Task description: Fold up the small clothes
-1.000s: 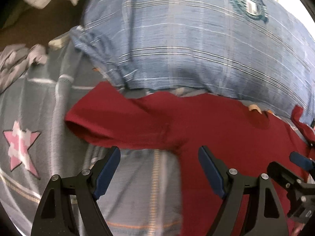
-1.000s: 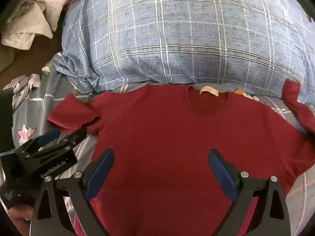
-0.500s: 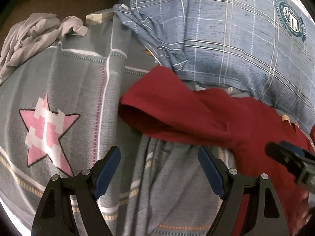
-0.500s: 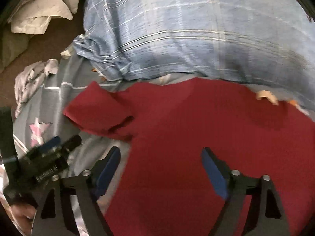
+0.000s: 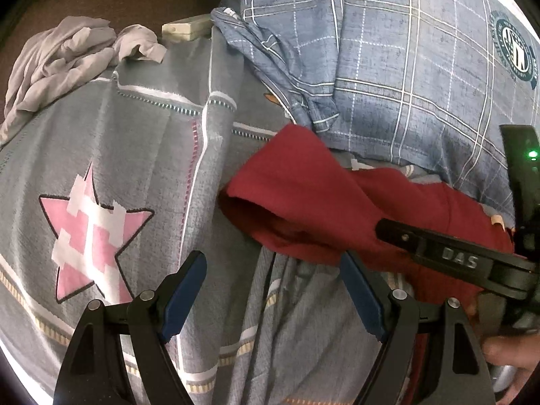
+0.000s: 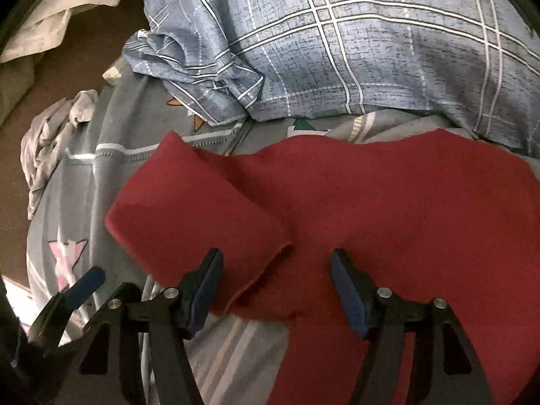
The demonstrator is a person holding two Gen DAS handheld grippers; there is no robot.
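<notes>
The left gripper [image 5: 273, 290] stood nearest the left wrist camera with its jaws spread wide and nothing between them. Its blue pads [image 5: 184, 290] hung over the grey bedsheet [image 5: 135, 141], just short of the lower edge of the red T-shirt [image 5: 303, 195].

The right gripper [image 6: 276, 287] pointed down at the underarm of the red T-shirt [image 6: 388, 209]. Its jaws were closing, with a gap remaining between the pads. The pads did not press on the cloth; the sleeve hem and the side of the shirt body lay in the gap. In the left wrist view, one black finger of the right gripper [image 5: 449, 256] reached in from the right edge across the shirt, and part of a hand [image 5: 506, 354] showed below it.

The T-shirt lay spread on the bedsheet, its left sleeve [image 6: 189, 212] extended outward and its body running toward the right edge of the right wrist view. A pink star [image 5: 91, 243] was printed on the sheet to the left of the sleeve.

Beyond the shirt lay a large blue plaid pillow [image 5: 388, 67], its lower edge just beside the shoulder line of the shirt. A round dark emblem [image 5: 514, 50] marked the pillowcase near the right edge. Farther left, a crumpled pale grey garment [image 5: 57, 64] lay at the edge of the sheet, well apart from the T-shirt. A small cream block [image 5: 185, 27] sat beside the corner of the pillow.
</notes>
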